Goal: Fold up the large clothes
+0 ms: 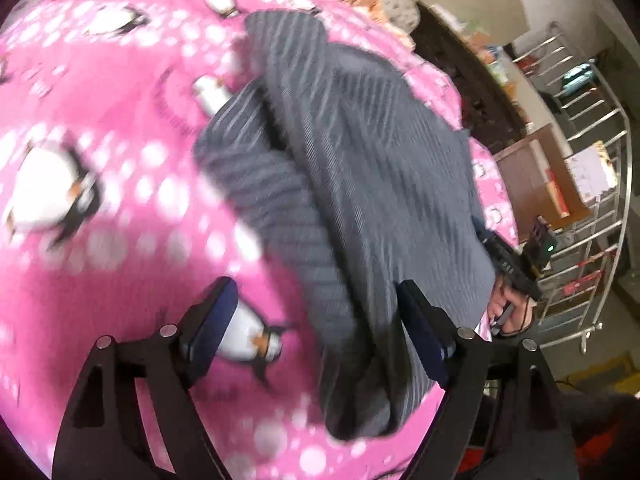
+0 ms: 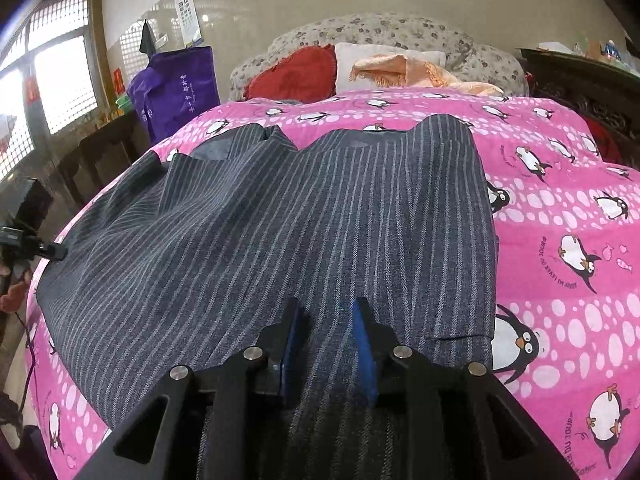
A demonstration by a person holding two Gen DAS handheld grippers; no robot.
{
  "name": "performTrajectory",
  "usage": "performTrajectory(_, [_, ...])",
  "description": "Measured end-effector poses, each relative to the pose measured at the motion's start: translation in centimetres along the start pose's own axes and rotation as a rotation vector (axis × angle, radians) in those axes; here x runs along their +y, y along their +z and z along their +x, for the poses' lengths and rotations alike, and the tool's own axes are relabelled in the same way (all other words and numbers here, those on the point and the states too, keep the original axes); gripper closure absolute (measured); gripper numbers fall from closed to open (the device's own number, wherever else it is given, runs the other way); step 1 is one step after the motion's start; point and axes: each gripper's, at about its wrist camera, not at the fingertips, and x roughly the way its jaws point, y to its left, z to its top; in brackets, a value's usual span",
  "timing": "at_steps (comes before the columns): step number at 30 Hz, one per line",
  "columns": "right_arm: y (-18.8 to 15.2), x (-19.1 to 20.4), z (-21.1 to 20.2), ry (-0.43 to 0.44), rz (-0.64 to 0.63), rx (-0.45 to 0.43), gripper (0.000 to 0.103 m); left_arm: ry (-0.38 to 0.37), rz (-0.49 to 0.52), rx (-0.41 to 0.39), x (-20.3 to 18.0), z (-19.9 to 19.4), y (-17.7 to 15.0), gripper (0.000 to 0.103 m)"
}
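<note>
A grey pinstriped jacket (image 2: 280,220) lies spread on a pink penguin-print bed cover (image 2: 560,240). My right gripper (image 2: 326,320) has its jaws narrowed on a fold of the jacket's near hem, which runs between the blue pads. In the blurred left wrist view the jacket (image 1: 340,180) lies folded over itself. My left gripper (image 1: 316,312) is open wide above the jacket's edge and the cover (image 1: 100,160), holding nothing. The right gripper and its hand (image 1: 516,280) show at the jacket's far edge.
At the head of the bed lie a red cushion (image 2: 296,72), a white pillow and an orange blanket (image 2: 412,68). A purple bag (image 2: 176,88) stands at the left. A dark wooden cabinet (image 2: 580,80) and a metal rack (image 1: 580,200) stand beside the bed.
</note>
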Motion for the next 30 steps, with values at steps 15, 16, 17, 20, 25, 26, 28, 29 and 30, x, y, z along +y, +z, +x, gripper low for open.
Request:
performTrajectory(15, [0.1, 0.0, 0.0, -0.002, -0.001, 0.001, 0.078, 0.019, 0.180, 0.094, -3.9, 5.0, 4.8, 0.011])
performTrajectory(16, [0.1, -0.1, 0.0, -0.001, 0.000, 0.000, 0.078, 0.029, 0.185, 0.087, -4.1, 4.9, 4.9, 0.015])
performTrajectory(17, [0.1, 0.0, 0.0, -0.002, 0.000, 0.000, 0.078, 0.037, 0.202, 0.079, -4.7, 5.0, 4.6, 0.022])
performTrajectory(20, [0.1, -0.1, 0.0, 0.001, 0.002, -0.001, 0.078, -0.019, 0.250, 0.083, -5.7, 4.7, 3.7, 0.050])
performTrajectory(25, [0.0, -0.2, 0.1, 0.010, 0.010, 0.000, 0.077, 0.006, 0.245, 0.110, -4.6, 6.0, 3.5, 0.052])
performTrajectory(26, [0.0, -0.2, 0.1, 0.011, 0.011, -0.001, 0.077, 0.006, 0.243, 0.112, -4.8, 6.1, 3.7, 0.050])
performTrajectory(28, [0.0, -0.3, 0.1, 0.015, 0.014, -0.003, 0.077, 0.015, 0.232, 0.103, -5.4, 6.4, 3.9, 0.046])
performTrajectory(29, [0.0, -0.3, 0.1, 0.017, 0.015, -0.002, 0.077, 0.026, 0.234, 0.093, -5.8, 6.5, 3.9, 0.046])
performTrajectory(30, [0.0, -0.3, 0.1, 0.020, 0.018, -0.002, 0.077, 0.023, 0.227, 0.083, -6.2, 6.5, 3.9, 0.052])
